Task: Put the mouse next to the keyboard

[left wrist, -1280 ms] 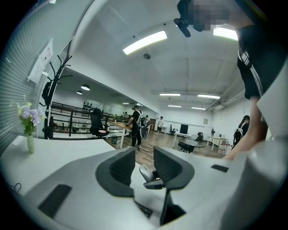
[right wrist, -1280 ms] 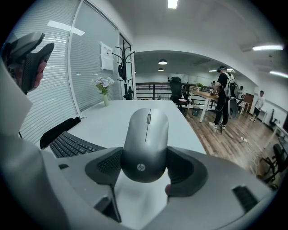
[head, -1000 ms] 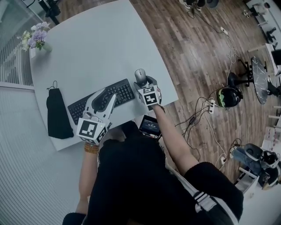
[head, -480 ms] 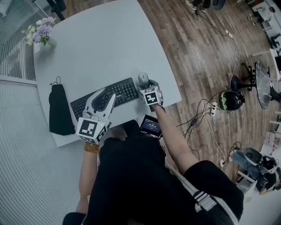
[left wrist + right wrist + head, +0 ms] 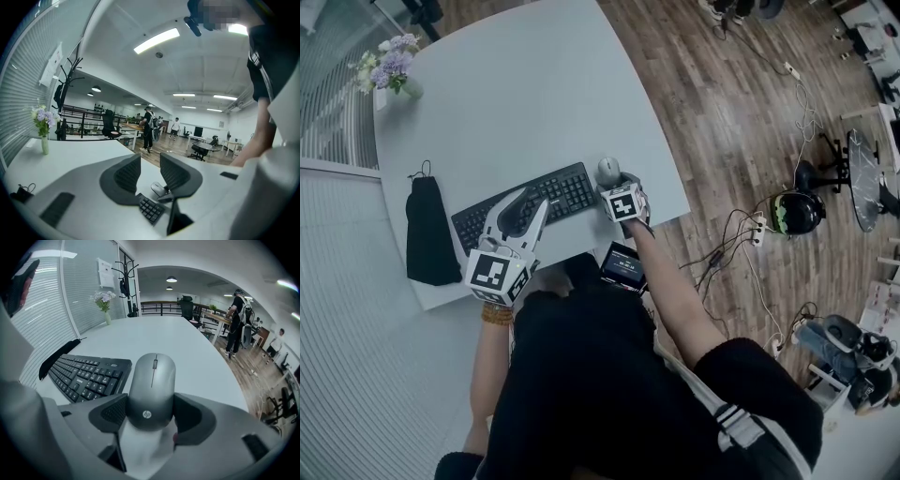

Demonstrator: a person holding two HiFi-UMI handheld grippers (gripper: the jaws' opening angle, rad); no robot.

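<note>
Surface: pale table (image 5: 516, 84), wood floor (image 5: 741, 112) alongside.
Hidden: left gripper (image 5: 534, 197) masks the middle of the keyboard (image 5: 572, 190); tail of the mouse (image 5: 607, 170) lost behind right gripper (image 5: 151, 408).
Mouse: just off keyboard's right end, long axis across keyboard's, nose away from person (image 5: 609, 375).
Jaws: right clamp mouse; left apart, empty.

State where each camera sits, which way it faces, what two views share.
Head view: on the person's head, looking steeply down at table, keyboard, left hand-held gripper, right hand-held gripper, own torso.
Left gripper view: on its hand-held gripper, facing roughly level across the table through open jaws; forearm at right.
Right gripper view: on its hand-held gripper, tilted down at the clamped mouse.
Shared: all show mouse and keyboard.
</note>
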